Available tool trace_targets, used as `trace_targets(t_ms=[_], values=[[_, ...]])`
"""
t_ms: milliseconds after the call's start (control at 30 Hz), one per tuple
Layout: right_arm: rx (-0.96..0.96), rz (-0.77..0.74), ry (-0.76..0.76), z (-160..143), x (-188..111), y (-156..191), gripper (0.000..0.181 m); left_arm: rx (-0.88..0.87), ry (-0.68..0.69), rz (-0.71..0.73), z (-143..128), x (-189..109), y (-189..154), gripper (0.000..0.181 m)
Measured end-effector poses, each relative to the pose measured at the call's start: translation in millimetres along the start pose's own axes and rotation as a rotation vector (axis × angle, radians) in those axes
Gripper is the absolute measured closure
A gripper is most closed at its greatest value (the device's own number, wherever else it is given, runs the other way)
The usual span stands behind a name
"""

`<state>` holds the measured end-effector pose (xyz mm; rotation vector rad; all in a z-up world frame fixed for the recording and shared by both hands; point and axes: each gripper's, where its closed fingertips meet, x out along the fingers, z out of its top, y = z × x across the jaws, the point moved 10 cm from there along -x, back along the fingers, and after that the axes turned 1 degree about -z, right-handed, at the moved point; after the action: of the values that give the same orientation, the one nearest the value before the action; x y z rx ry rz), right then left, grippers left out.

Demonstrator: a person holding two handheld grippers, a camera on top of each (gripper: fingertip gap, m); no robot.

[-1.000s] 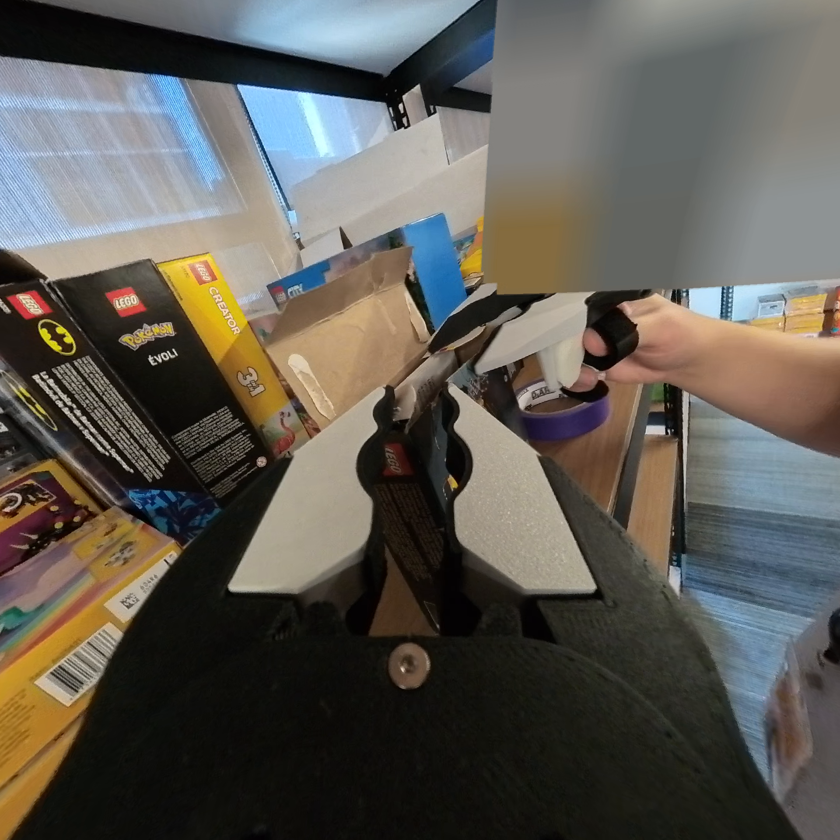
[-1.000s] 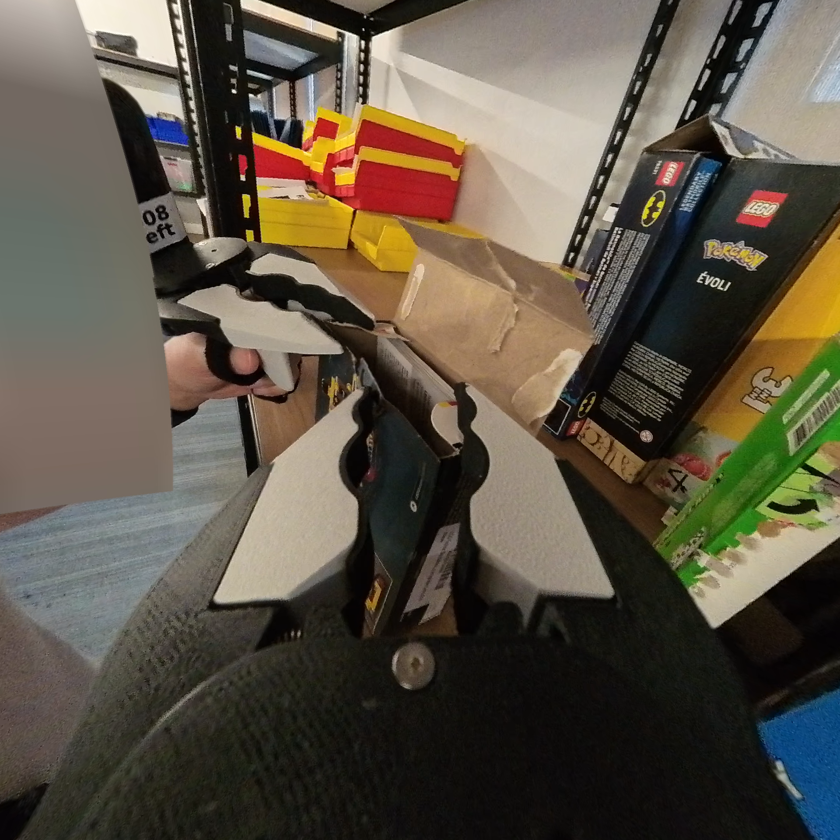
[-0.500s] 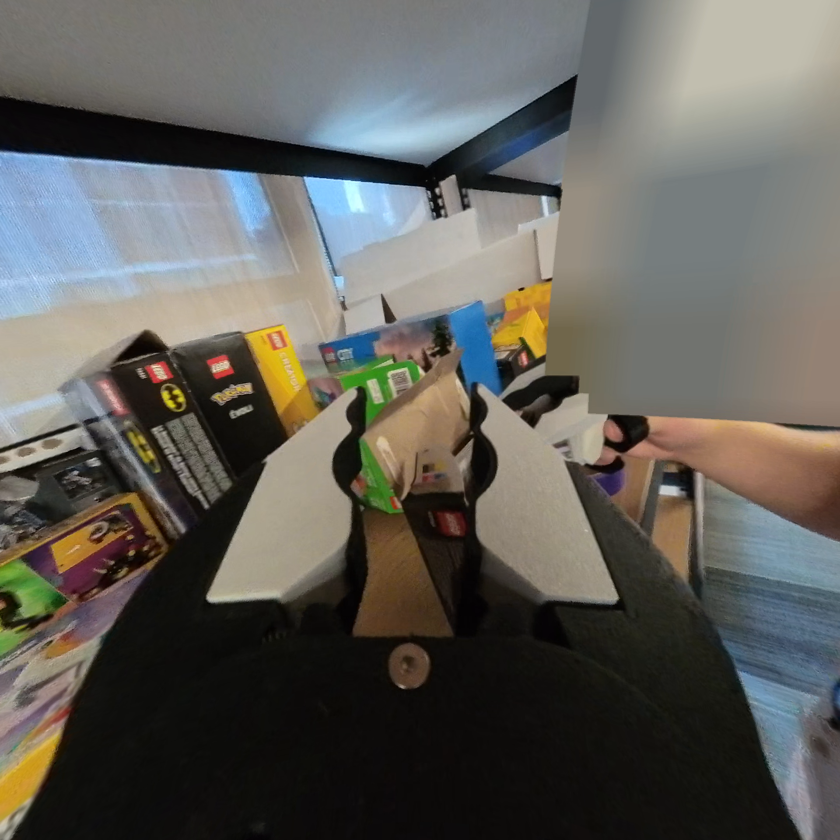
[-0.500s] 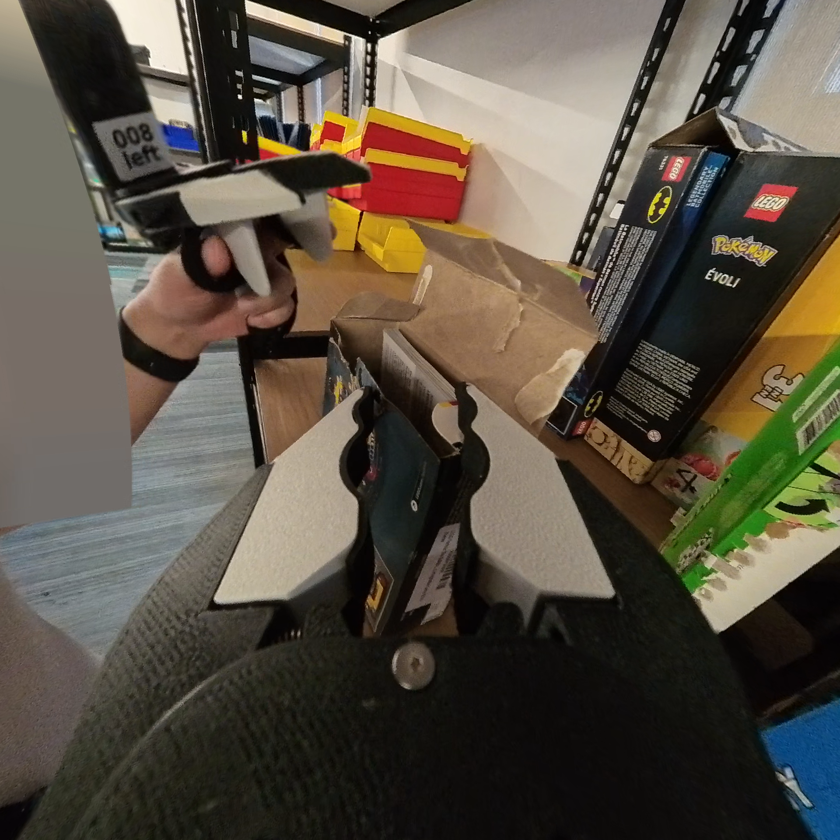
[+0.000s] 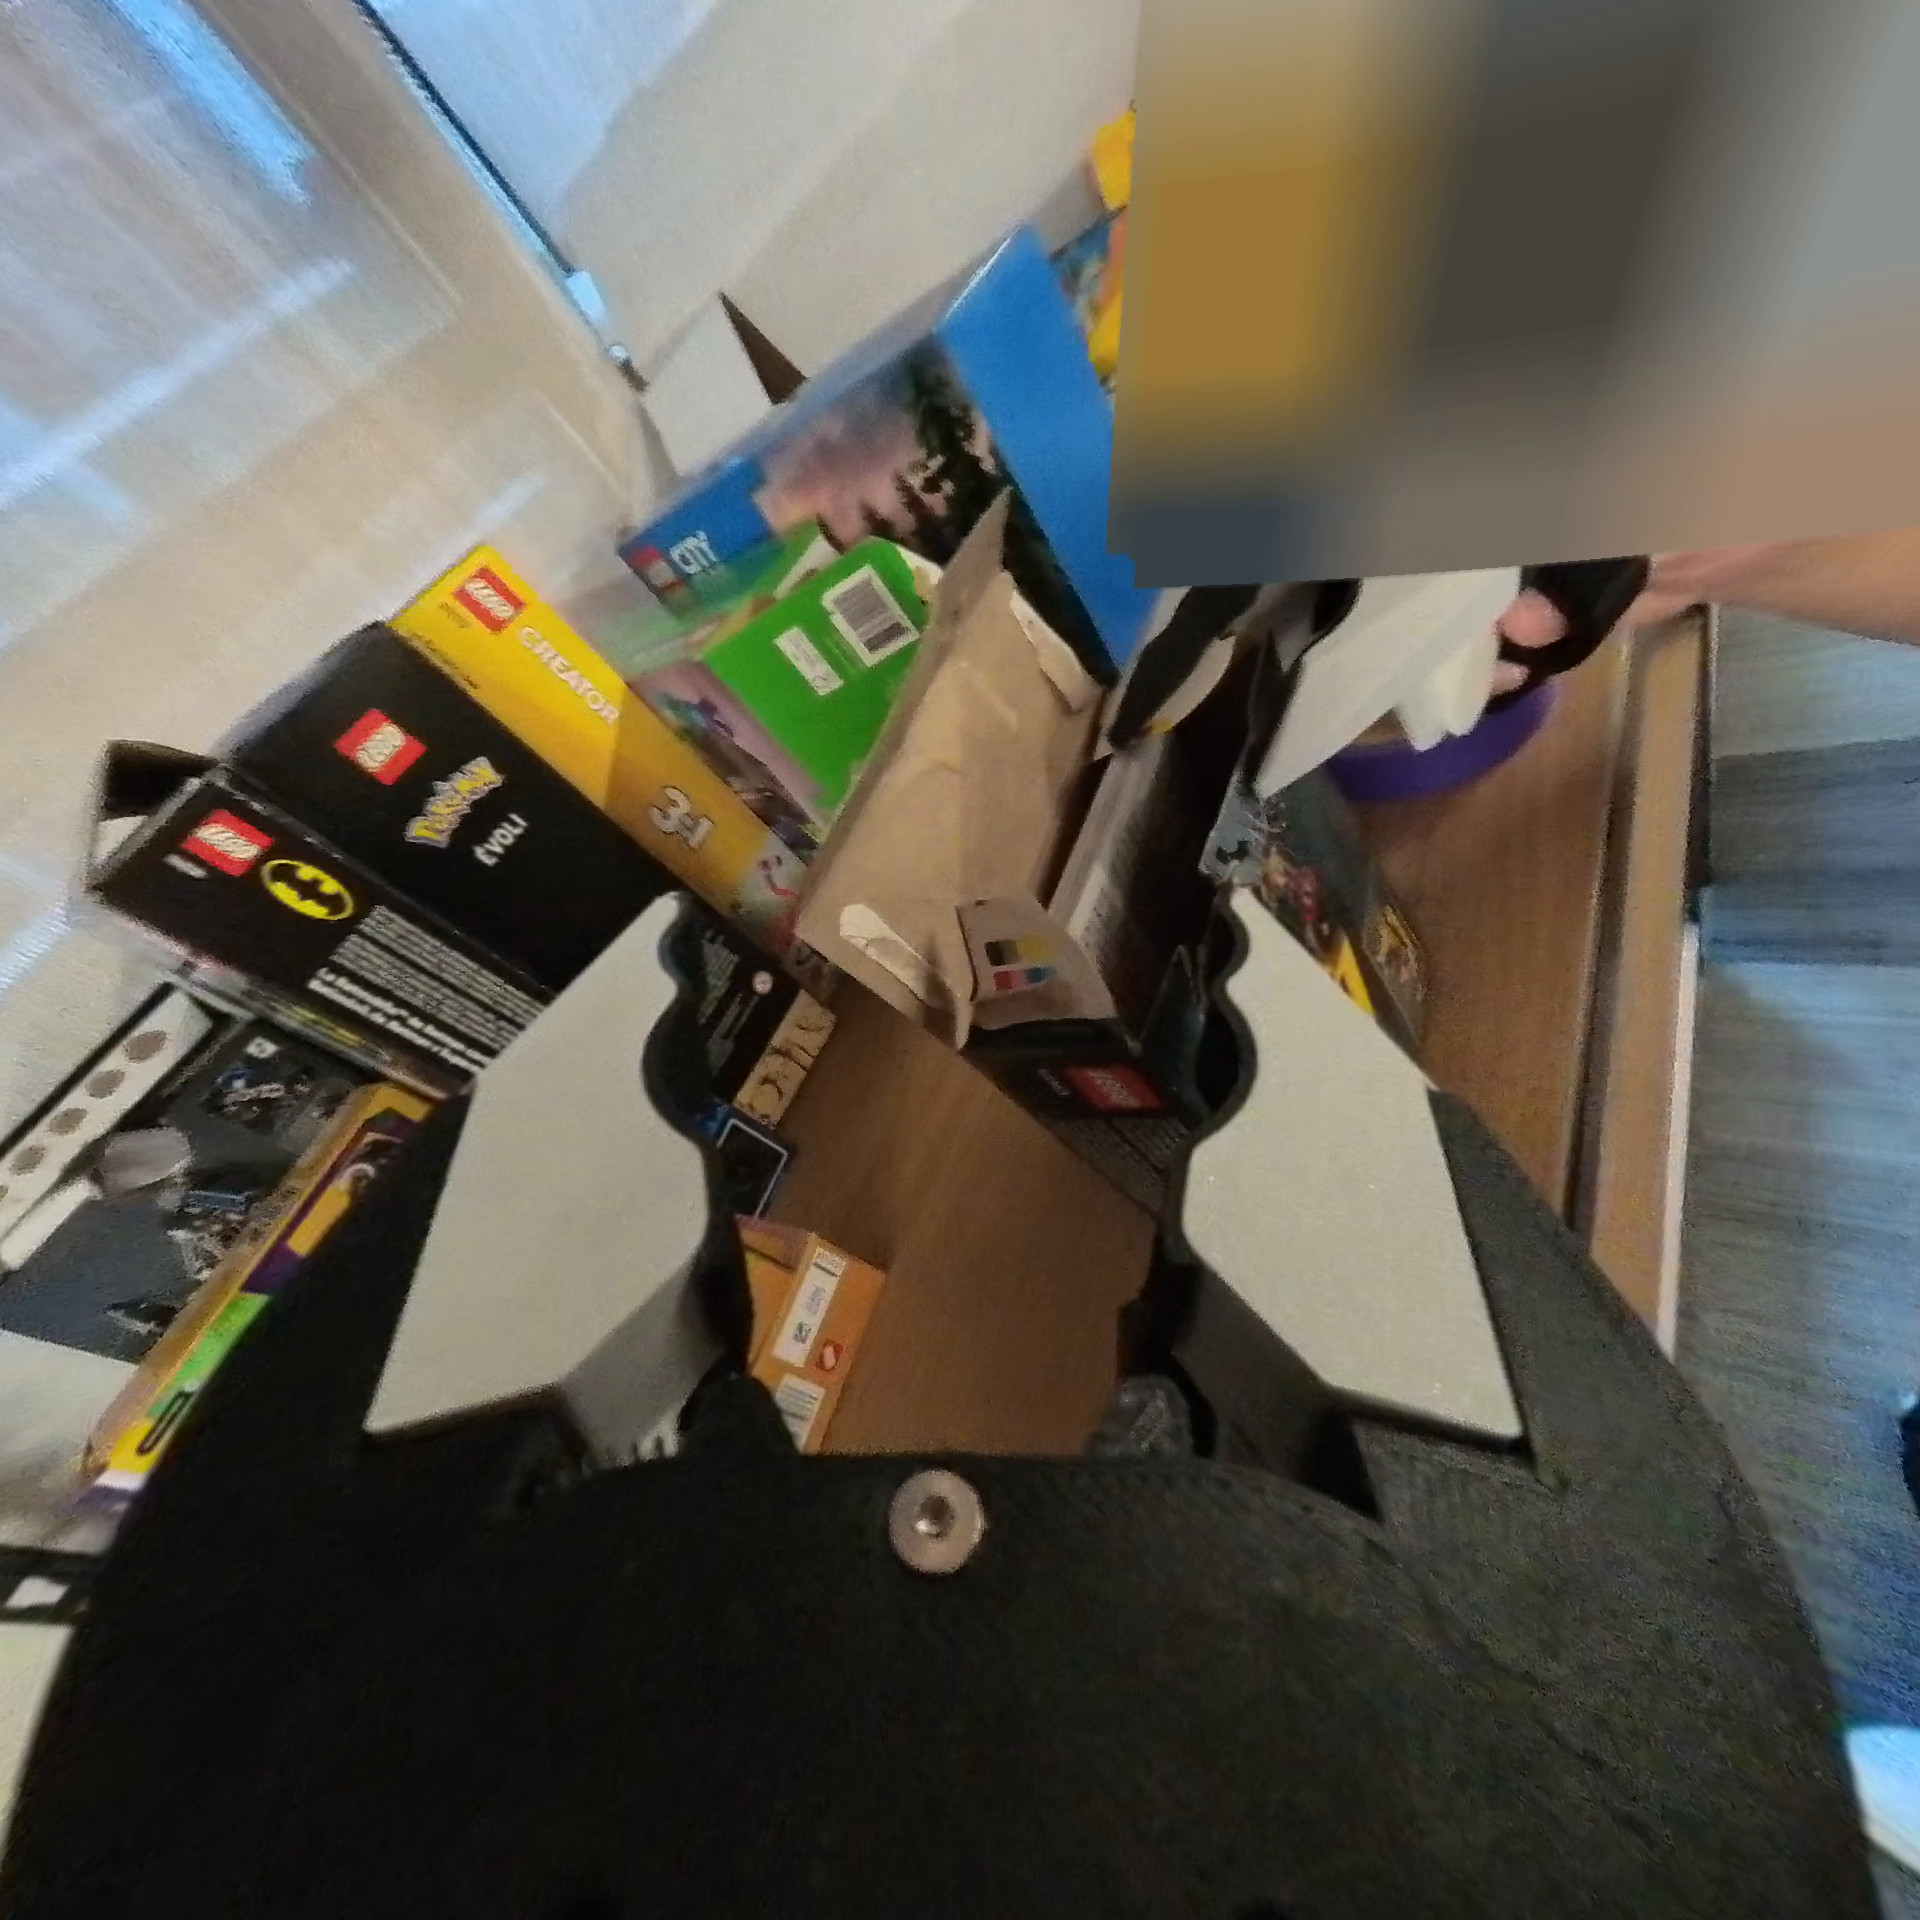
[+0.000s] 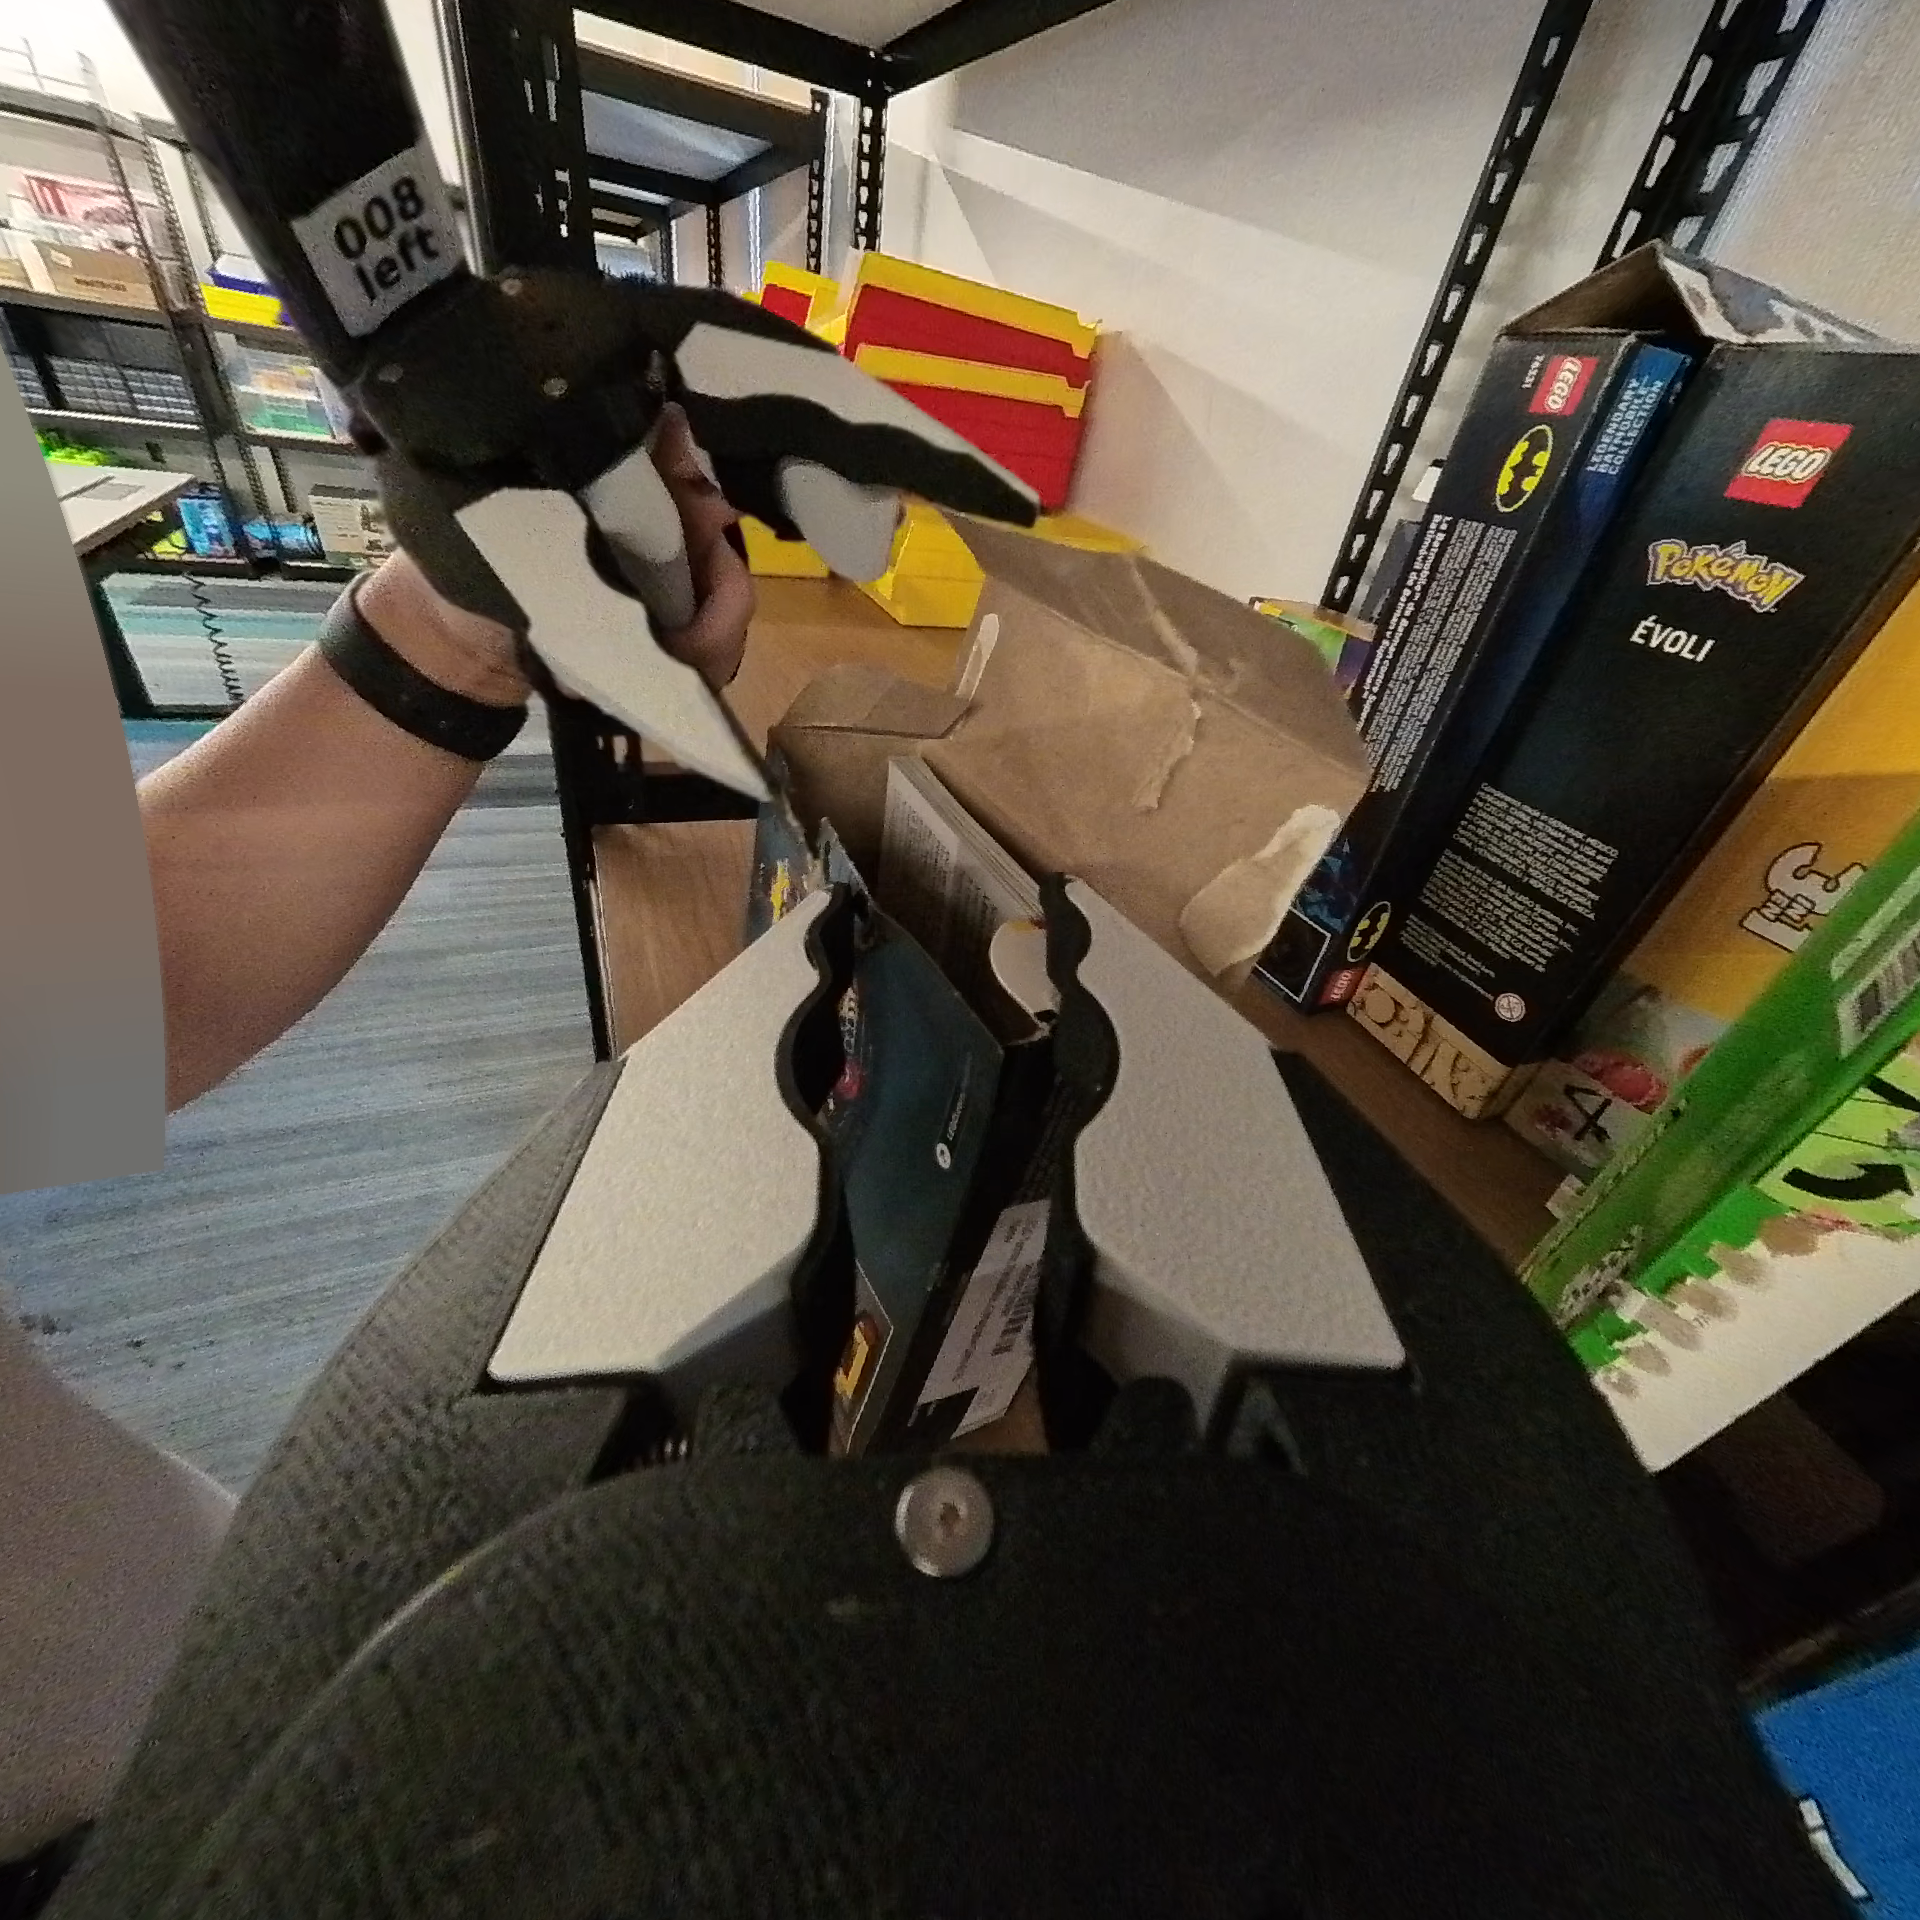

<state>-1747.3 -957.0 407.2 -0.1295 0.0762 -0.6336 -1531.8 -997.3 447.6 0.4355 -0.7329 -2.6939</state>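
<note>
Right claw (image 6: 940, 977) is clamped on the dark box (image 6: 914, 1143), which stands on the wooden shelf (image 6: 675, 914) near its front edge. Left claw (image 6: 883, 644) spread wide, empty, one tip just at the box's open top flap (image 6: 862, 707). Brown carton (image 6: 1132, 727) just behind.

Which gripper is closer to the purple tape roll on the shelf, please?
The right. The right gripper, shut on the dark box, sits just beside the purple tape roll; the left gripper hangs open, farther back.
</note>
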Motion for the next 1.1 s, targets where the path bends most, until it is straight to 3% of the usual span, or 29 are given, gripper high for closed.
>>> trace_targets(t_ms=[33, 200, 300, 400, 633, 800, 900, 1100], values=[[0.000, 0.001, -0.003, 0, 0, 0, 0.145, -0.002, -0.015, 0.007, 0, -1, 0, 0.090], [0.000, 0.006, -0.002, 0, 0, 0, 0.145, -0.100, -0.105, -0.074, -2, -5, 2, 0.094], [-0.003, 0.006, 0.000, 0, 1, -1, 0.145, -0.233, -0.178, -0.080, -10, -5, 14, 0.118], [0.006, 0.008, -0.010, -1, 1, -1, 0.144, -0.386, -0.253, -0.073, -25, -4, 20, 0.129], [0.007, 0.014, -0.020, -1, 1, -2, 0.145, -0.505, -0.251, -0.094, -49, 15, 22, 0.145], [0.023, 0.016, -0.034, -3, 2, -3, 0.144, -0.396, -0.306, -0.125, -42, 17, 9, 0.165], [0.027, 0.015, -0.040, -3, 2, -3, 0.145, -0.299, -0.381, -0.145, -32, 9, 0, 0.165], [0.035, 0.016, -0.047, -5, 0, -3, 0.144, -0.105, -0.382, -0.084, -26, -5, -18, 0.170]])
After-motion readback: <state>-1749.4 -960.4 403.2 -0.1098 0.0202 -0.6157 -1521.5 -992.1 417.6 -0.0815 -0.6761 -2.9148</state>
